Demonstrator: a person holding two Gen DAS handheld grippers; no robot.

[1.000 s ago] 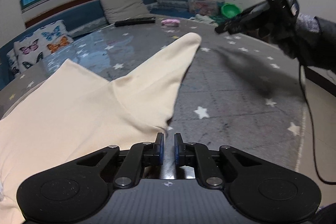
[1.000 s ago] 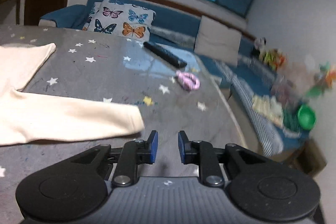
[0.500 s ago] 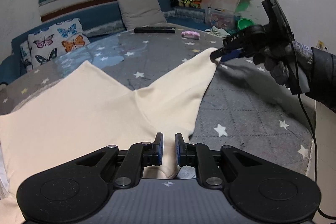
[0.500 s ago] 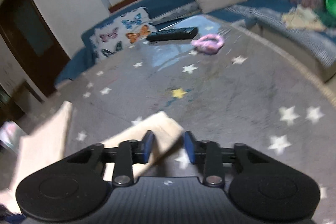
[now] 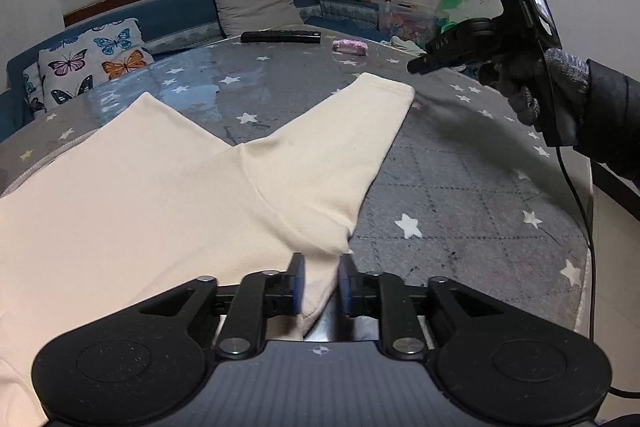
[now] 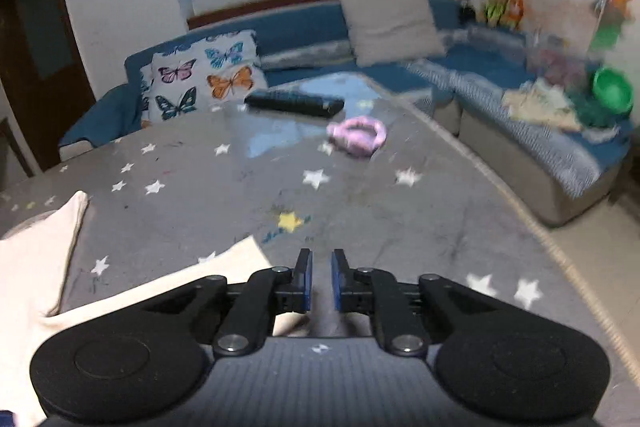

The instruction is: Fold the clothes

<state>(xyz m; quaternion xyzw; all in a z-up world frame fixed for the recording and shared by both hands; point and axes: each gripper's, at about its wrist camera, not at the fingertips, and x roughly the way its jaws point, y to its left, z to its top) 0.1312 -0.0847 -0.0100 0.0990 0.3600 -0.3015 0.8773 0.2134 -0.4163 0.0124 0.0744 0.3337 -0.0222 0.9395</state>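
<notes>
Cream sweatshirt (image 5: 152,195) lay flat on the table (image 5: 460,195), soft matte knit w/ few wrinkles, body spread over the table's left side. One sleeve (image 5: 332,151) ran as a long tapering band from the shoulder seam out toward the table's far right edge, its squared cuff (image 5: 390,89) pointing at the far wall. A hem corner sat at the near edge.

Left gripper (image 5: 320,285) hovered at that near edge, blue-padded jaws a modest gap apart w/ the cloth's corner showing between them; whether the pads touched it couldn't be told, nothing clamped.

Right gripper (image 6: 319,281), black plastic, was seen in the left wrist view as held in a gloved hand (image 5: 528,87) above the table just beyond the cuff. Its jaws stood slightly parted, holding nothing; the sleeve end (image 6: 236,263) lay just left of and below them in a blurred view.

Table cover was gray fabric w/ white stars under a glossy clear sheet. Near the far edge: a long black remote (image 5: 280,37) and a pink fuzzy ring-shaped item (image 6: 358,137). Butterfly-print pillow (image 6: 204,75) sat on the blue sofa (image 6: 304,23) behind.
</notes>
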